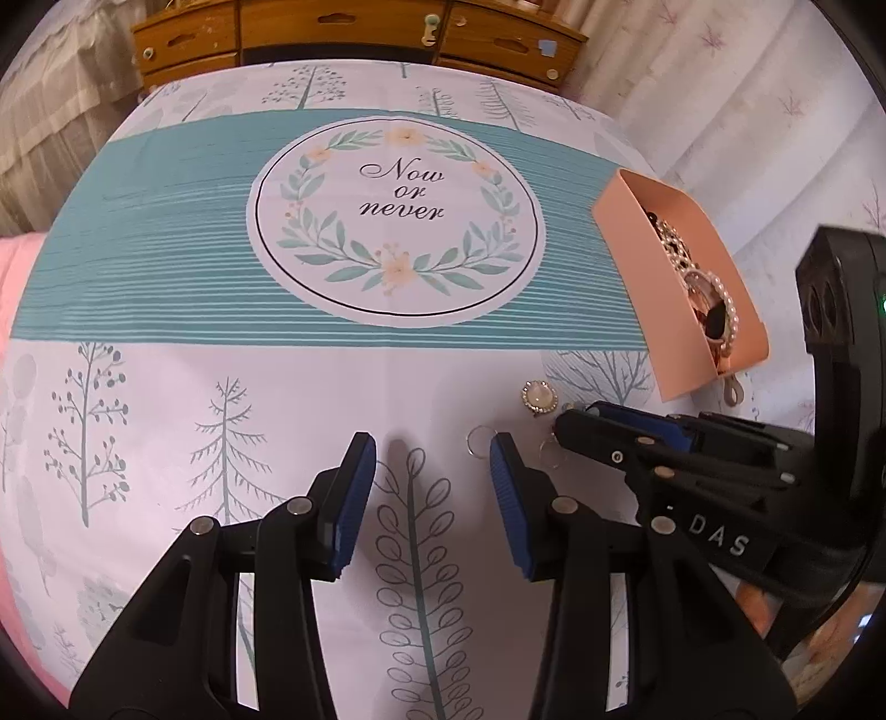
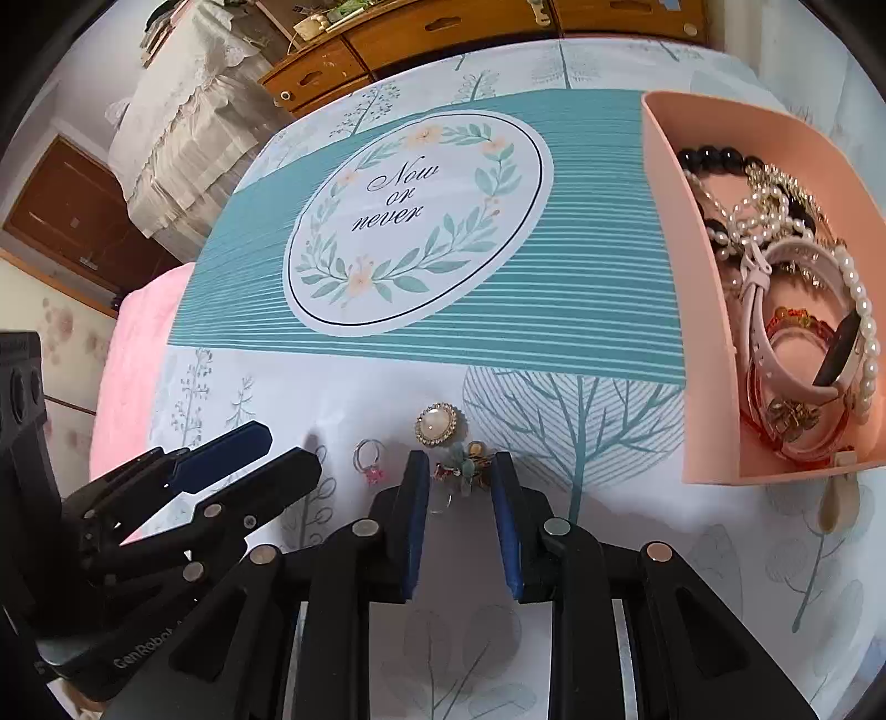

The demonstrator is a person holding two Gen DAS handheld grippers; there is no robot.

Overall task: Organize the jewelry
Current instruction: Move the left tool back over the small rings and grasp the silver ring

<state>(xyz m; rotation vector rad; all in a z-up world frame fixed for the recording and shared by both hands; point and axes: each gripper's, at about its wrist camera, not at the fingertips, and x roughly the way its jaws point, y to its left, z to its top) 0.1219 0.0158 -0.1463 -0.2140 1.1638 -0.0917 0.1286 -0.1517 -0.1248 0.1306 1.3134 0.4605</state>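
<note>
A pink box (image 2: 703,332) holds several bracelets, pearls and a watch; it also shows in the left wrist view (image 1: 659,288). On the tablecloth lie a round pearl brooch (image 2: 437,424), a thin ring with a pink stone (image 2: 368,459) and a green flower ring (image 2: 465,465). My right gripper (image 2: 461,471) is open with its fingertips on either side of the flower ring. My left gripper (image 1: 433,448) is open and empty, just left of the small rings (image 1: 477,440). The brooch (image 1: 538,396) sits beyond it.
A cream drop pendant (image 2: 830,507) lies on the cloth in front of the pink box. A wooden drawer cabinet (image 1: 354,39) stands beyond the table's far edge. A pink cushion (image 2: 133,365) lies at the left edge.
</note>
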